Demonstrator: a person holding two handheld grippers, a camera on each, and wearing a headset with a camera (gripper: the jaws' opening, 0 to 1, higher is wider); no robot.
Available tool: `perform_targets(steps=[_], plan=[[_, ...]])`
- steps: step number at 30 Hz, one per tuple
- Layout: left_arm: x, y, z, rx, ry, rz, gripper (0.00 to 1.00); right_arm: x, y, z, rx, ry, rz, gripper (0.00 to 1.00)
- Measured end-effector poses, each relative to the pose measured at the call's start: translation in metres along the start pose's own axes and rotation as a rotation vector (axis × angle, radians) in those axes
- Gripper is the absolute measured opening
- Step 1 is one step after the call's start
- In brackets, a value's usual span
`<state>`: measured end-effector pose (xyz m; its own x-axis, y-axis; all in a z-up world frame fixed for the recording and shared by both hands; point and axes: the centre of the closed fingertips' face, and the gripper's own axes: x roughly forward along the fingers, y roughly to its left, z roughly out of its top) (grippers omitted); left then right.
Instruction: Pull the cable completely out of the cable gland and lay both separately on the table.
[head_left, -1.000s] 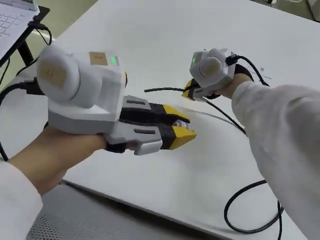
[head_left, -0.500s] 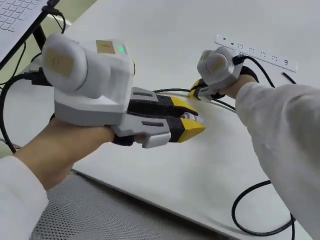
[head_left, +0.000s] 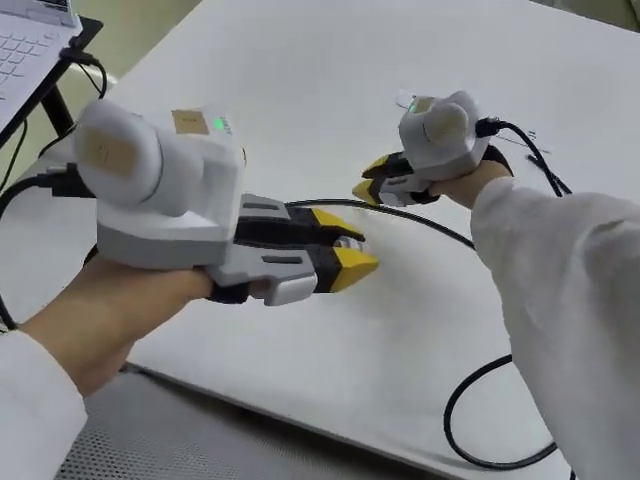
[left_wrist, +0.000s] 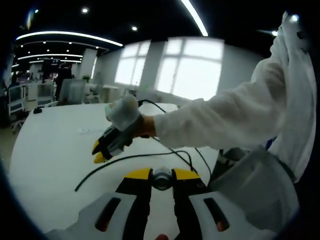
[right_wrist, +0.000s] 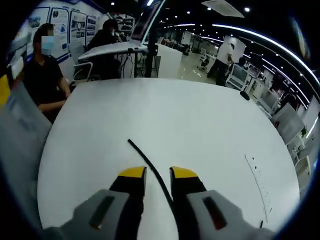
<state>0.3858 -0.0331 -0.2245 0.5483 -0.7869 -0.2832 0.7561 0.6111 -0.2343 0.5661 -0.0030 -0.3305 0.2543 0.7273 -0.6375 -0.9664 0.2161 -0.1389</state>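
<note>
My left gripper (head_left: 350, 250) is near the table's front edge, shut on the small grey round cable gland (left_wrist: 162, 178), which sits between its yellow tips. The thin black cable (head_left: 400, 212) lies on the white table (head_left: 300, 90), its free end pointing left. In the right gripper view the cable (right_wrist: 145, 157) runs loose through the gap between the jaws of my right gripper (right_wrist: 158, 172), which is open. In the head view the right gripper (head_left: 368, 180) hovers just over the cable. The left gripper view shows the right gripper (left_wrist: 100, 150) above the cable (left_wrist: 130, 158).
A laptop (head_left: 25, 40) stands on a stand past the table's left edge. A thicker black lead (head_left: 470, 420) loops over the front right of the table. A white power strip (right_wrist: 257, 175) lies further off. People sit at desks (right_wrist: 45, 75) beyond.
My right gripper has opened and let go of the cable, which now rests on the table. The left gripper stays shut on the gland, slightly lower and more to the left.
</note>
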Motion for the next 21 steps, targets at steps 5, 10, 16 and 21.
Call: perform_targets(steps=[5,10,16,21], plan=[[-0.001,0.017,-0.003,-0.077,-0.002,0.027,0.17,-0.069,0.011,0.028,-0.005,-0.113,-0.058,0.24],[0.014,0.03,-0.004,-0.03,0.034,0.018,0.17,-0.129,0.02,0.034,0.031,-0.206,-0.124,0.36],[0.051,0.032,-0.024,0.017,0.092,-0.062,0.17,-0.204,0.035,0.037,0.146,-0.337,-0.268,0.43],[0.08,0.043,-0.055,0.07,0.176,-0.086,0.17,-0.252,0.05,0.02,0.245,-0.427,-0.39,0.46]])
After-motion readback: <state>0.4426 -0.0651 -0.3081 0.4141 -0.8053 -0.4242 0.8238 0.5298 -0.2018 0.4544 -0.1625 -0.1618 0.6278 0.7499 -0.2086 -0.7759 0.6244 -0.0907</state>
